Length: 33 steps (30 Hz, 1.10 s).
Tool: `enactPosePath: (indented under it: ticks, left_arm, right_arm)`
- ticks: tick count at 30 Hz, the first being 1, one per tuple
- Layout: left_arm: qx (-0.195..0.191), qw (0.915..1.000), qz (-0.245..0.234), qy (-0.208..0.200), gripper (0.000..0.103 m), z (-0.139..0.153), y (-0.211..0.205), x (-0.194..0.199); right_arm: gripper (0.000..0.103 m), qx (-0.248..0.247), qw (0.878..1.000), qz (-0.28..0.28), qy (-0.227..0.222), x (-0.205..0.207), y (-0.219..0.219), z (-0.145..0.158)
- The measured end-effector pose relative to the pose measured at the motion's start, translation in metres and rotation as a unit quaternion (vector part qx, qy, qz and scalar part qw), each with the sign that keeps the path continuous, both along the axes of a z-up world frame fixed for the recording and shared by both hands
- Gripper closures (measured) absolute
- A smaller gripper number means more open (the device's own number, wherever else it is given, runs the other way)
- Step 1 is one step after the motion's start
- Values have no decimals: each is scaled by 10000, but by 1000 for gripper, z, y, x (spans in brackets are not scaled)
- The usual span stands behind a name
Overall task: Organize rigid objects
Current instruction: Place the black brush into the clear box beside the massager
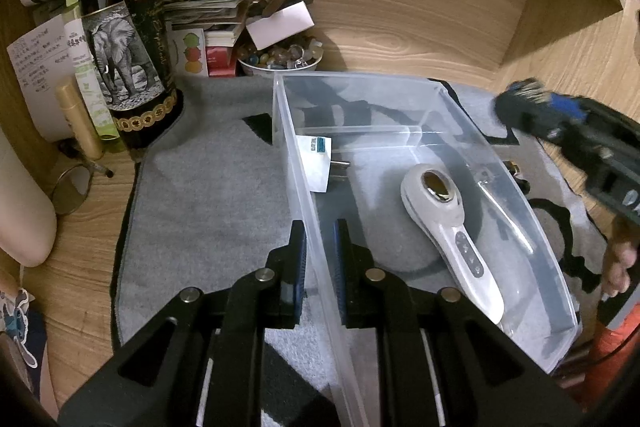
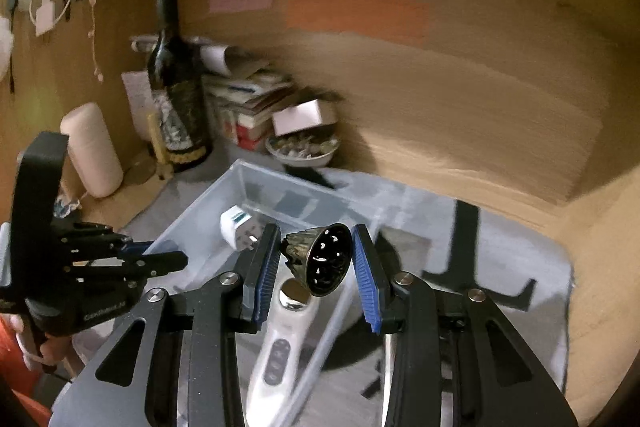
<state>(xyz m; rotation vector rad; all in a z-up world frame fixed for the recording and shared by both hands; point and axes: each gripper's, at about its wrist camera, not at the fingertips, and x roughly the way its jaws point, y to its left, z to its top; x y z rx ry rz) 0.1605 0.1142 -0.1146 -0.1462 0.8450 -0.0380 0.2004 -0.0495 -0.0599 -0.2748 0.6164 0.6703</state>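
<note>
A clear plastic bin (image 1: 532, 211) sits on a grey mat. Inside lie a white handheld device (image 1: 444, 223) and a white plug adapter (image 1: 318, 163). My left gripper (image 1: 320, 259) is shut on the bin's left wall (image 1: 296, 163), one finger on each side. My right gripper (image 2: 316, 263) is shut on a dark metal cone-shaped piece with holes (image 2: 320, 261) and holds it above the bin (image 2: 240, 183), over the white device (image 2: 280, 339). The adapter (image 2: 240, 233) lies beyond it. The right gripper shows blurred at the right of the left wrist view (image 1: 520, 103).
A dark wine bottle (image 1: 124, 39) with an elephant label stands at the back left beside tubes, papers and a stack of booklets (image 1: 208, 15). A bowl of small trinkets (image 1: 280, 57) sits behind the bin. A wooden wall (image 1: 400, 7) closes the back.
</note>
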Motion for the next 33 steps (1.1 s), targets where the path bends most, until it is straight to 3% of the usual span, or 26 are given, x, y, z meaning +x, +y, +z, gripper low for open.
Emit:
enactPosePath:
  ticks: [6,12,17,19,27,33]
  left_arm:
    - [-9,10000,-22,-5,89,0,0,0]
    - [-5,10000,-24,-7,89,0,-1,0]
    - [0,10000,-21,-4,89,0,0,0]
    - [3,10000,-15,1,89,0,0,0]
    - [15,10000,7,15,89,1,-2,1]
    - [24,10000,18,29,89,1,-2,0]
  right_arm:
    - [70,-304,9968,389,625,10,27,-27]
    - [70,-452,9938,446,911,12,34,-40]
    - [67,-466,9946,408,837,10,32,-35]
    - [58,-418,9958,374,722,8,28,-30]
    - [57,-228,9989,189,361,1,8,-9]
    - [47,-144,9998,-133,-36,-5,-21,9]
